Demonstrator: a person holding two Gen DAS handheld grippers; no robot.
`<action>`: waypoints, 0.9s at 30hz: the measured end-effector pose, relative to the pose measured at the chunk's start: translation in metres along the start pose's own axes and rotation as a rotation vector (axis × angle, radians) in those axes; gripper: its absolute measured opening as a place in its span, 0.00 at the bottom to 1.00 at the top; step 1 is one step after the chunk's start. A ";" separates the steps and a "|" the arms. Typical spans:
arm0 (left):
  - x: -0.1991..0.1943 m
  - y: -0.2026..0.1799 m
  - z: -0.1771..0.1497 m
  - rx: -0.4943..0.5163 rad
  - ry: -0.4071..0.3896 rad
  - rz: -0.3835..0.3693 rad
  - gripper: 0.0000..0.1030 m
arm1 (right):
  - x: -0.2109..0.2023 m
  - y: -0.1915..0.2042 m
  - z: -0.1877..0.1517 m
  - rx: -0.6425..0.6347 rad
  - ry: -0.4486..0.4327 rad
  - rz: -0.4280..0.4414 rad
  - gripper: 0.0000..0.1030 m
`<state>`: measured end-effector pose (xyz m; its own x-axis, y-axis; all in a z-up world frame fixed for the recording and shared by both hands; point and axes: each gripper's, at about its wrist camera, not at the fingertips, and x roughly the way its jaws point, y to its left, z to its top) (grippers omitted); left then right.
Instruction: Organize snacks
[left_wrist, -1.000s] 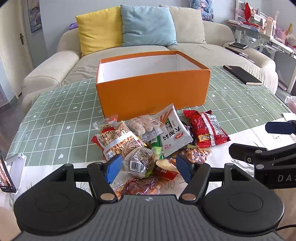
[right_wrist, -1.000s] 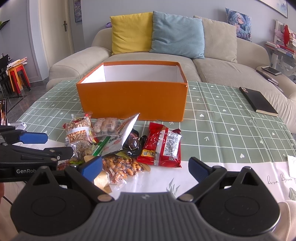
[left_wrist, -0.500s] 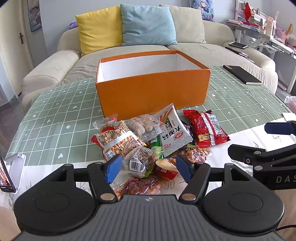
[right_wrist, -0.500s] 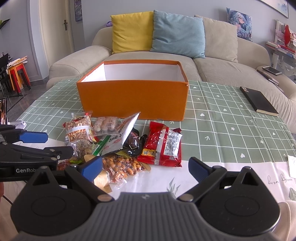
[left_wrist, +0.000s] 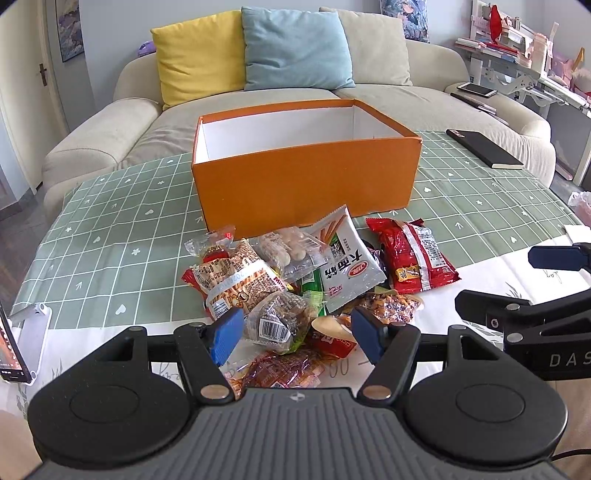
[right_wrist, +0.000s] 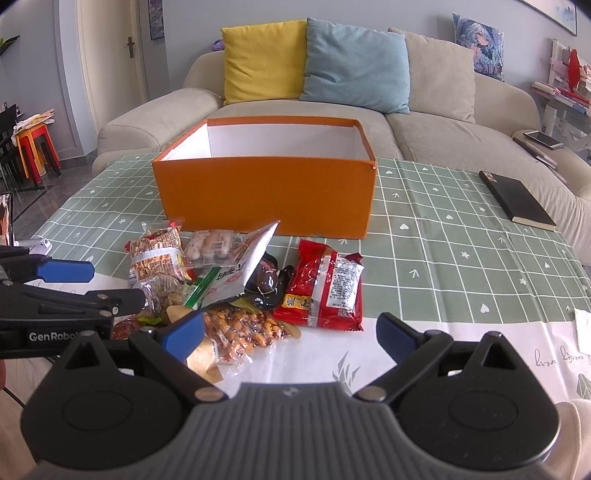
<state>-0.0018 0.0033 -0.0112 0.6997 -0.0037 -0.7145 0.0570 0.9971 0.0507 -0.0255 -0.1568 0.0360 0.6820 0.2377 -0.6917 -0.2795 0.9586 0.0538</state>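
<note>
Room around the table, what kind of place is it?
Most likely a home living room: a beige sofa with coloured cushions stands behind the table, and a door shows at left.

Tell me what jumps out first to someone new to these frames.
The big orange box, open on top with white inner walls, stands mid-table on the green checked cloth. Right in front of it lies a heap of snack packets, the red packet at its right edge. Both the left gripper and right gripper are open above the near side.
</note>
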 end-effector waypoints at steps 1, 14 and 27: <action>0.000 0.000 0.001 0.001 0.001 -0.001 0.76 | 0.000 0.000 0.000 0.001 0.000 0.002 0.94; 0.000 0.000 0.001 0.000 0.003 -0.002 0.76 | 0.000 0.000 -0.001 0.000 0.009 -0.001 0.94; 0.008 0.007 0.004 -0.014 0.011 -0.043 0.67 | 0.007 0.000 0.005 0.001 -0.038 -0.031 0.93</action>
<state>0.0065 0.0100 -0.0138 0.6886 -0.0455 -0.7237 0.0767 0.9970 0.0103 -0.0172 -0.1546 0.0348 0.7155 0.2137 -0.6651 -0.2572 0.9658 0.0337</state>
